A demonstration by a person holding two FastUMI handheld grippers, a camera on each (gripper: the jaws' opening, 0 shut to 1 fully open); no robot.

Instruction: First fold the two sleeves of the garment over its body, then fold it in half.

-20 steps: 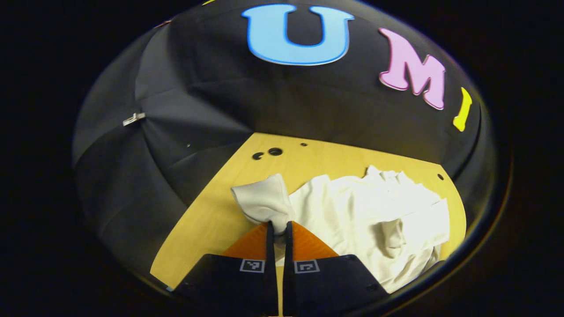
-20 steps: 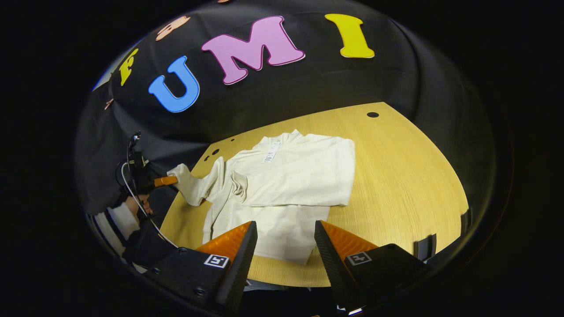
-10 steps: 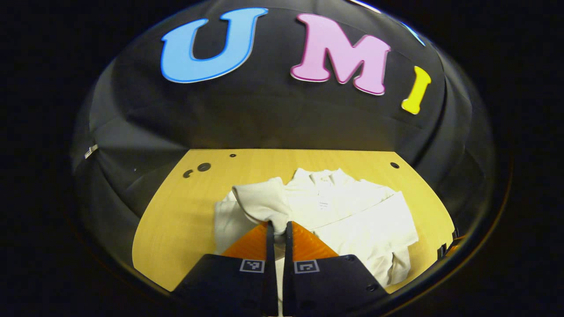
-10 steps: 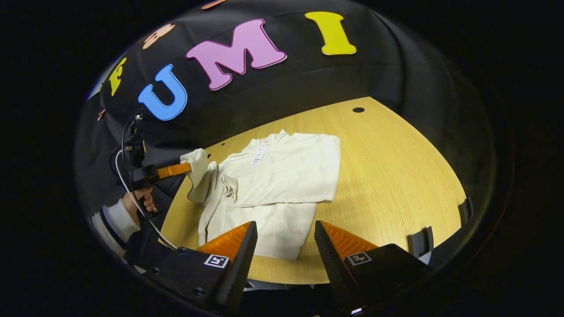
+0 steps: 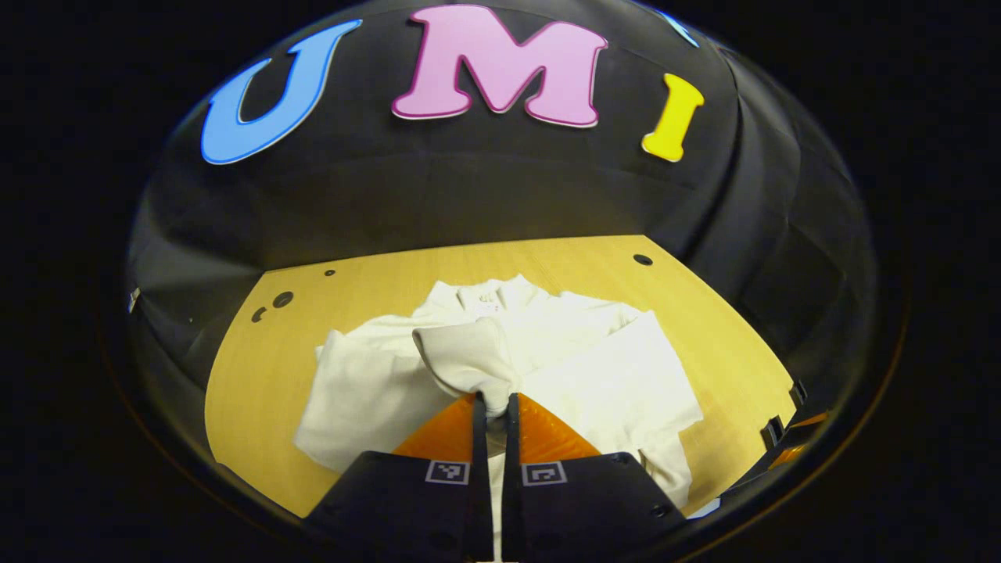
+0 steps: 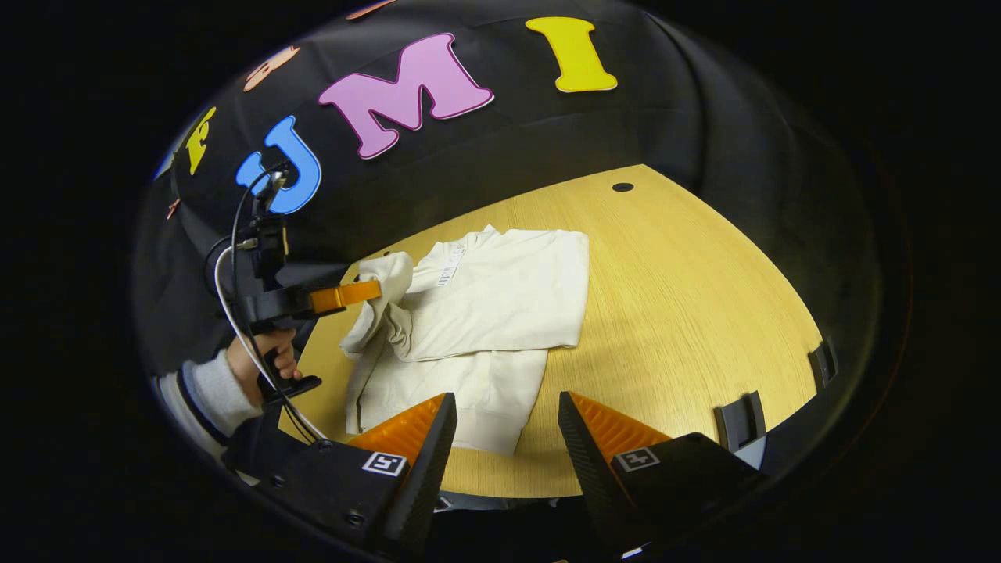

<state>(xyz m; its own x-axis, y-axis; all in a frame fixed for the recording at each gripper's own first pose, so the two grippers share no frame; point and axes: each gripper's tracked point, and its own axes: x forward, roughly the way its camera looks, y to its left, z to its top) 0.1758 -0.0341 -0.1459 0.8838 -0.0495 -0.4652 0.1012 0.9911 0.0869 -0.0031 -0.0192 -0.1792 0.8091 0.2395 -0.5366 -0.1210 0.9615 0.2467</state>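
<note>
Between the closed fingers of the left gripper (image 5: pixel 493 407), the cuff of the cream knitted garment's long sleeve (image 5: pixel 463 361) is pinched and held raised over the body. Compared with a second ago, this sleeve has been carried from the outer side, off the bare table, inward above the chest; in the right gripper view the left gripper (image 6: pixel 375 289) is seen at nine o'clock with the cuff draped from it. The second sleeve fold is judged nearly finished; only lowering and release remain before the fold in half.

The right gripper (image 6: pixel 500 422) is held with fingers spread apart and nothing between them, near the hem at six o'clock.

The cream knitted garment (image 6: pixel 500 305) lies on the pale wooden table (image 6: pixel 704 297), the other sleeve already laid across it. A small white label (image 6: pixel 448 262) is seen at the collar; its writing is too small to be read.
</note>
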